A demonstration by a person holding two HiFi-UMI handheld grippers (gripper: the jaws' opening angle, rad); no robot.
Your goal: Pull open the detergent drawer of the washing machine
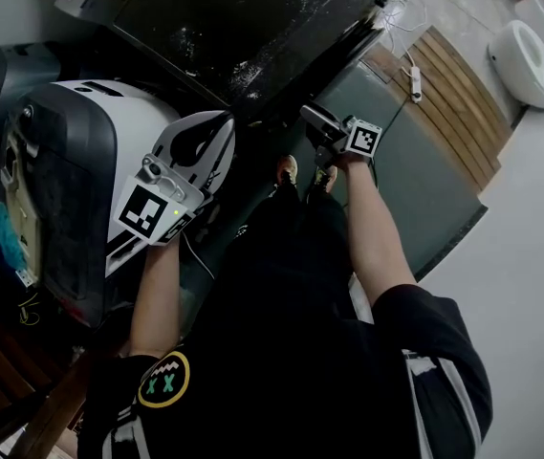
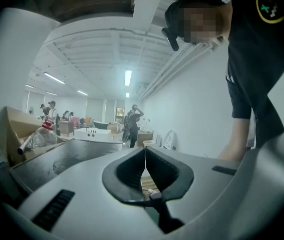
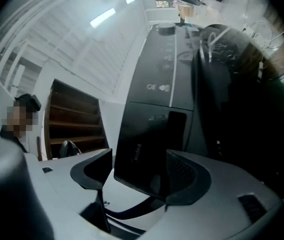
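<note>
My right claw (image 3: 138,160) released, straddling glossy black rectangular drawer front (image 3: 139,134) on dark grey washing machine (image 3: 164,69), pads not pinching yet. Left claw (image 2: 144,156) clenched, empty. Nothing pulled out yet, I reckon; grip and pull both left.

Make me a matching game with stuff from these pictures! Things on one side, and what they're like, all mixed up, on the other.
Things:
1. left claw
2. right claw
3. detergent drawer front
4. toilet

What they're like:
A. white, standing on the floor
B. dark, sitting between two jaws
C. closed, with nothing in it
D. open

Pairs: 1-C, 2-D, 3-B, 4-A
</note>
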